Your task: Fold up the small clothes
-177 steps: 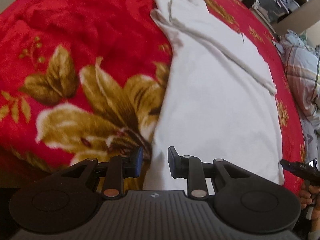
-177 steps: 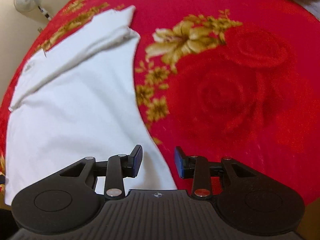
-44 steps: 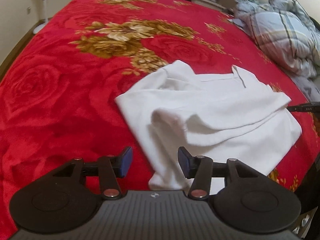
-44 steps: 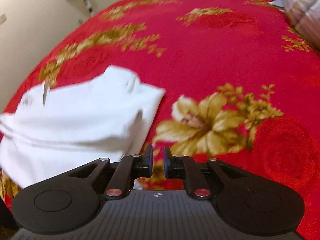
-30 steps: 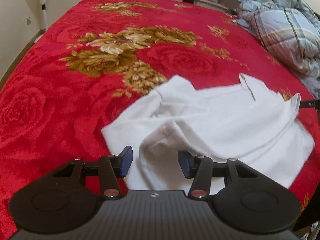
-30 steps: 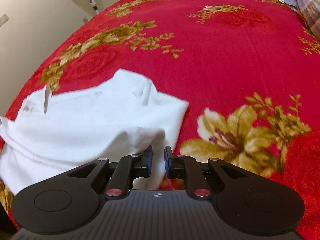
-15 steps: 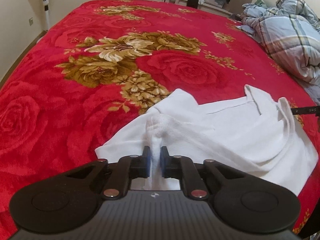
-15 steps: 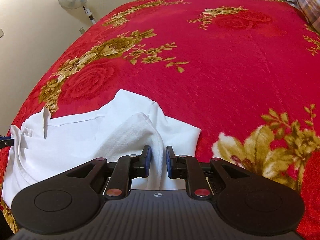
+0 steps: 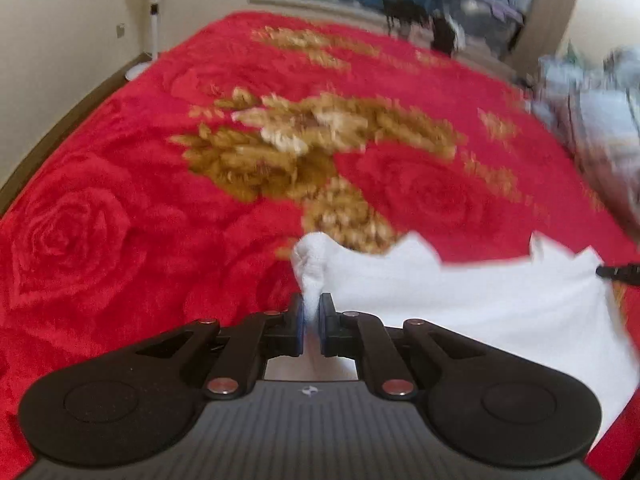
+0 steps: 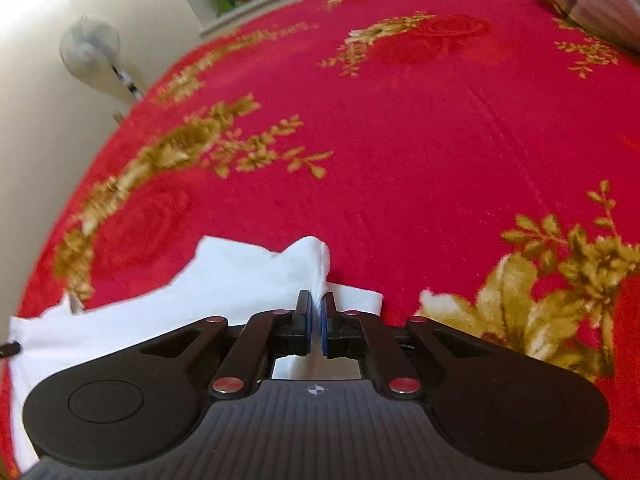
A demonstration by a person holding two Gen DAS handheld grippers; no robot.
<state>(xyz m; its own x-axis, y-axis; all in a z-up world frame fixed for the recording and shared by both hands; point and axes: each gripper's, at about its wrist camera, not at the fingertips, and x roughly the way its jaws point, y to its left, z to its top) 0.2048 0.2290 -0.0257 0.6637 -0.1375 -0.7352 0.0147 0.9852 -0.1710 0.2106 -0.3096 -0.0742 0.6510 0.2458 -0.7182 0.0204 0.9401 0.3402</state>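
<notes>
The left gripper (image 9: pixel 311 312) pinches a bunched corner of the white garment (image 9: pixel 460 300), where a second ago its jaws stood spread over it. The right gripper (image 10: pixel 316 312) now clamps the opposite corner. Between them the cloth hangs lifted above the red floral blanket (image 9: pixel 120 220) beyond.
</notes>
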